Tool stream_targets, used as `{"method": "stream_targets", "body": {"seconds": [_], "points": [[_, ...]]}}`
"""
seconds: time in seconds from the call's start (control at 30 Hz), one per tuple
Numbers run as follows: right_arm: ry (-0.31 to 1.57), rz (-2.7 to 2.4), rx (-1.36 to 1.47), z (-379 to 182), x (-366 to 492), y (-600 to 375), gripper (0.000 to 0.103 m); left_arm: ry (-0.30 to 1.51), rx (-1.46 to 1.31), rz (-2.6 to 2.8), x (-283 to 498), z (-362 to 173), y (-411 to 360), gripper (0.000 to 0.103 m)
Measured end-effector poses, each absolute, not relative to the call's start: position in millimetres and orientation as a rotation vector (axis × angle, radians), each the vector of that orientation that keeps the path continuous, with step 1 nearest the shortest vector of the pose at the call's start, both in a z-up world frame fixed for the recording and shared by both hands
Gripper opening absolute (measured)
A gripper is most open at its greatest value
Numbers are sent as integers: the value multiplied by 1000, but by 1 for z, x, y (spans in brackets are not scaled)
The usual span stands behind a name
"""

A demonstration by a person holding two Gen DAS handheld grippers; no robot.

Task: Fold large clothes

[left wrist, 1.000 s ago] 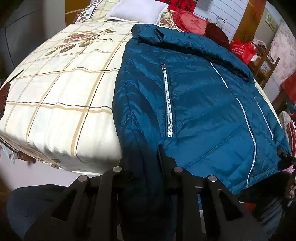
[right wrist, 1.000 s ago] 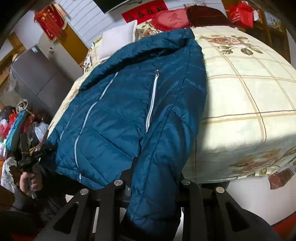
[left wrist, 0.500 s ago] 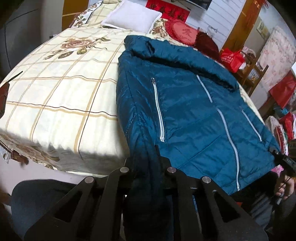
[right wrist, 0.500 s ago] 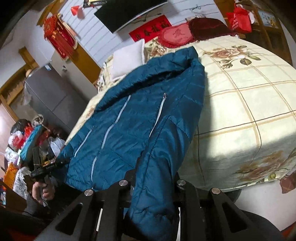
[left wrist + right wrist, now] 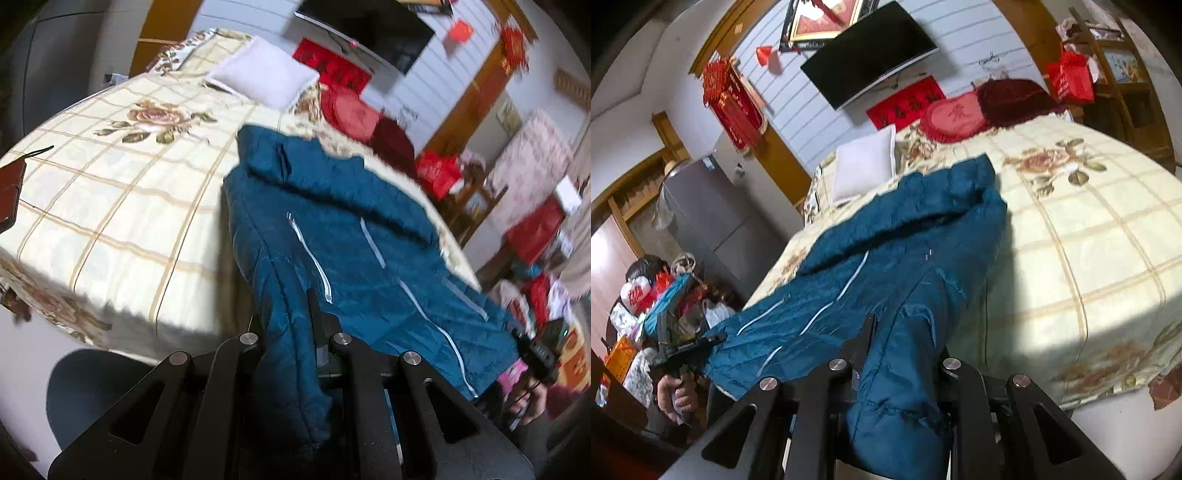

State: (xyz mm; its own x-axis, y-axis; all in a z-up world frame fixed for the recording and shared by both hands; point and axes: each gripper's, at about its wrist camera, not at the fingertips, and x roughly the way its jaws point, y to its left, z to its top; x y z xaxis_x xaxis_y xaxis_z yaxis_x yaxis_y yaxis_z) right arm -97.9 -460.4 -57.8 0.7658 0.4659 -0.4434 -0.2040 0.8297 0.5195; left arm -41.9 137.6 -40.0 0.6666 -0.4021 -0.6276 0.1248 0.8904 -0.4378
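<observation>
both tongs pulled back, left tongs (image 5: pixel 286 328) and right tongs (image 5: pixel 903 343) each clamping one sleeve, one teal jacket (image 5: pixel 354 236), one bed (image 5: pixel 122 206)

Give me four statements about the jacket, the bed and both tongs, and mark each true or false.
1. Both sleeves of the blue jacket are gripped, one by the left tongs, one by the right tongs. True.
2. The jacket is red. False: it is blue.
3. A white pillow lies at the far end of the bed. True.
4. The jacket's front zipper is wide open. False: it looks closed.
</observation>
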Motion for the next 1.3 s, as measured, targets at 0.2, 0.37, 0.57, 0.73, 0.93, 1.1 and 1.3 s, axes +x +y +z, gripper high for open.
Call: {"method": "stream_targets", "body": {"seconds": [0.2,0.37,0.57,0.73,0.93,1.1,1.3], "points": [[504,352,475,-32,-77,-464,17,708,-399,-292,-13,-9,140,8],[451,325,483,-12,-52,-463,16,659,-384,-278,21,11,133,8],[401,290,494,4,-18,-462,16,628,-364,-244,72,19,126,8],[371,248,496,12,16,-459,16,613,-352,-213,107,23,119,8],[349,197,458,23,57,-458,16,587,-360,-196,146,35,111,8],[325,186,471,29,93,-464,16,562,-368,-177,183,43,103,8],[324,161,449,38,142,-466,16,560,-345,-148,235,47,90,8]]}}
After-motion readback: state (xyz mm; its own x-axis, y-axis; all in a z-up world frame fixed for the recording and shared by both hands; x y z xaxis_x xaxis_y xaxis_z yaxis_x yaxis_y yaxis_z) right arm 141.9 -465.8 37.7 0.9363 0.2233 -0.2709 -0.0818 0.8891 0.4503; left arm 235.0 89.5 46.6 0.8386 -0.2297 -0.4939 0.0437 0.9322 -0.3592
